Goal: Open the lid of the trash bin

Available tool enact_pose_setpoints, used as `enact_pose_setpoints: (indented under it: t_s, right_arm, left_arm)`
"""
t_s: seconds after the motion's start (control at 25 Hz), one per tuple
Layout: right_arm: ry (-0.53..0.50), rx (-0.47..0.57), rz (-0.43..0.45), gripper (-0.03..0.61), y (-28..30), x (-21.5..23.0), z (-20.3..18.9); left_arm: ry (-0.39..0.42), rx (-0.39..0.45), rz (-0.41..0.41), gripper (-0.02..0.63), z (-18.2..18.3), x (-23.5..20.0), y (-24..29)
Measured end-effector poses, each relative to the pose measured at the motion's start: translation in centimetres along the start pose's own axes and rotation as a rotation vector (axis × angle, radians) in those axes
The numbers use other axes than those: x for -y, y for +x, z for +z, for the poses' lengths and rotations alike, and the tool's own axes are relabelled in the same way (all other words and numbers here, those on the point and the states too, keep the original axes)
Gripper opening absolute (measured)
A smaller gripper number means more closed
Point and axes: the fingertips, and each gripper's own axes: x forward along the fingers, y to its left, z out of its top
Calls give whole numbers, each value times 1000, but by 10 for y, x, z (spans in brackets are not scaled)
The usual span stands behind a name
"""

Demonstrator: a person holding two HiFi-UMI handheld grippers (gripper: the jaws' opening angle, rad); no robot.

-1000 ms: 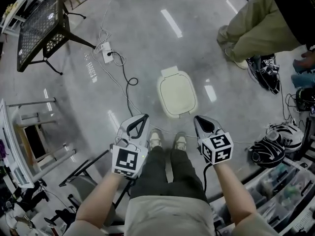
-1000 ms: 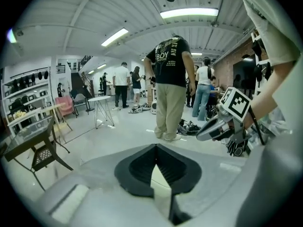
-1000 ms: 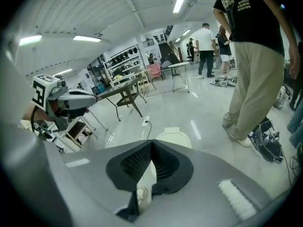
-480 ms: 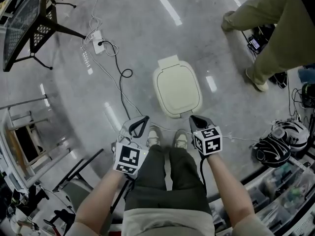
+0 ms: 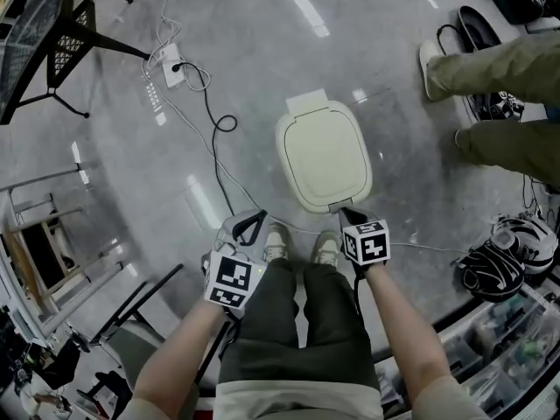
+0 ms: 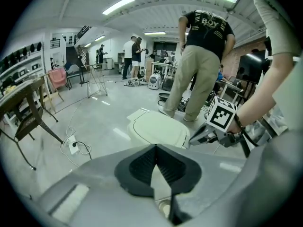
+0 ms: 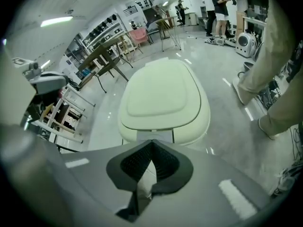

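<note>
Plainly, the trash bin sits with its lid shut.

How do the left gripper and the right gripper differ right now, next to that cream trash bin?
The right gripper has its tip at the near edge of the trash bin lid; the left gripper hangs off to the bin's left, over the floor. The lid looms close before the right gripper; from the left gripper it sits farther ahead. Both have their jaws together, holding nothing.
</note>
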Motion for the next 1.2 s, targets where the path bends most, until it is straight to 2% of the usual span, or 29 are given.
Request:
enact_pose_setpoints:
  t_s: [0.24,0.44,0.8,1.2]
  right_arm:
    - [21,-14,-18,3,2,2,-5]
    - [53,8,-5,3,-21,-10,19]
    - [-16,185,48,3,-148,-74,111]
    - [-154,455,67,3,-336,-138,212]
  left_arm:
    - [-25,-20,3,3,-9,-2,-3]
    - [-21,4,18,3,15,-8,-24]
    - [-5,103,70,3,108,-16,-102]
    - [116,266,127,3,235,-9,-226]
